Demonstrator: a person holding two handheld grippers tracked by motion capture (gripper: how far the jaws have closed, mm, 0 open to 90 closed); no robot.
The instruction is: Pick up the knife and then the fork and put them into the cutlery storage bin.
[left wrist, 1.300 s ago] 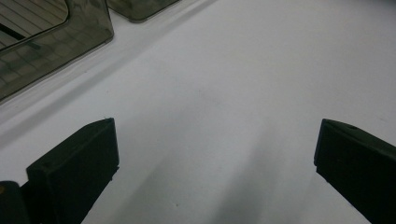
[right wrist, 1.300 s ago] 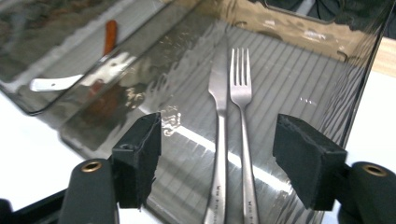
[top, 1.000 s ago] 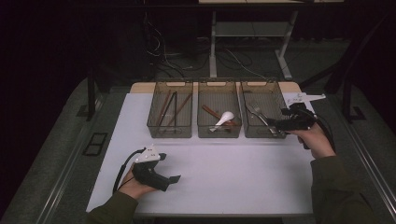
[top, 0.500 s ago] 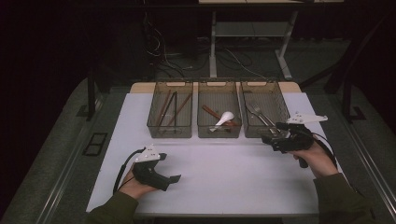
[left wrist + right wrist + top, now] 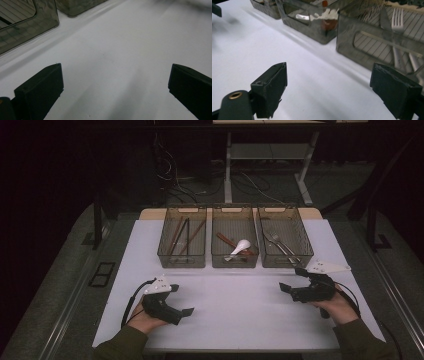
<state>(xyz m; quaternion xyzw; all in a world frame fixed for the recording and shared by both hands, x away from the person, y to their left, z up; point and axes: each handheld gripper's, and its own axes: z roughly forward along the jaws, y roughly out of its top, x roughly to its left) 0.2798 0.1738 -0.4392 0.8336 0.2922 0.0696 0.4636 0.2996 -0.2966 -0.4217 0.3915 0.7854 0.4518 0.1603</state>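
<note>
- Resting low on the white tabletop [image 5: 235, 305], the left gripper [image 5: 186, 311] sits in the person's left hand [image 5: 145, 320] at the near left, jaws pointing toward the table's middle.
- Left gripper view: its 2 black jaws stand wide apart, nothing between them, bare white surface ahead.
- Right gripper [image 5: 291, 282] held in the right hand [image 5: 337, 305] at the near right, just in front of the right-hand smoky translucent plastic bin [image 5: 285, 261], jaws aimed left.
- Right jaws also spread wide and empty; the right gripper view shows only tabletop in the gap.
- 3 smoky bins in a row at the far side of the table: left bin [image 5: 181, 261] has long dark sticks, probably chopsticks; middle bin [image 5: 234, 262] holds a white ceramic spoon [image 5: 240, 246] and a reddish-brown utensil.
- Right-hand bin holds metal cutlery [image 5: 280, 245]; a silver fork [image 5: 397, 27] shows through its wall in the right gripper view, close ahead of the right jaw.
- Neither gripper touches any bin or utensil.
</note>
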